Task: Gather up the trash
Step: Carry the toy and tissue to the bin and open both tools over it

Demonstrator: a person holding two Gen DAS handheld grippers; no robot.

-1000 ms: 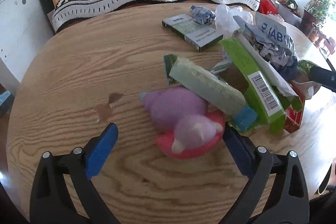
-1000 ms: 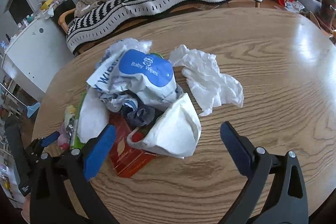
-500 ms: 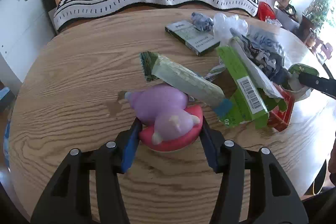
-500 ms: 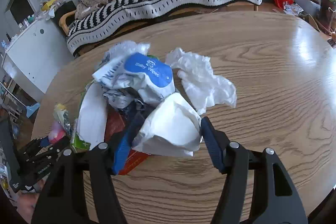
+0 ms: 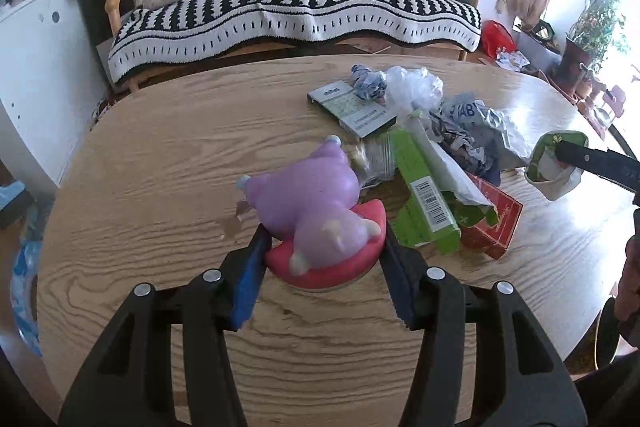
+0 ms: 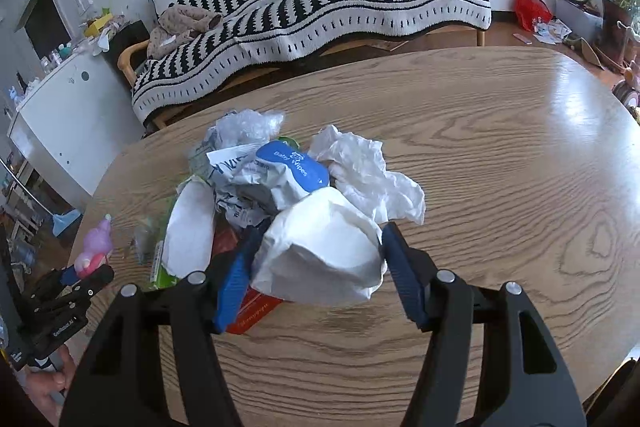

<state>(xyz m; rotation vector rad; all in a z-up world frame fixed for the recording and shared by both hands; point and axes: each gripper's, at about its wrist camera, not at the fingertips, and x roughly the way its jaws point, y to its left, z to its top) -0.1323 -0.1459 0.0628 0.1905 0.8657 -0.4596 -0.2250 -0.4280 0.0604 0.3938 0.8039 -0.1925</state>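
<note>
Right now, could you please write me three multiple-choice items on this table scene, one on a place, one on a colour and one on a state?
1. Where does the red box lie?
A. under the trash pile's edge
B. on the sofa
C. on the floor

2. What colour is the base of the toy?
A. green
B. pink
C. black

3. What is the right gripper doing?
A. standing open and empty
B. clamping the white paper bag
C. clamping a bottle

Answers: 1 A, green carton and wrappers overlap it; 2 B, pink shows under the purple figure; 3 B, both pads press the bag's sides.
</note>
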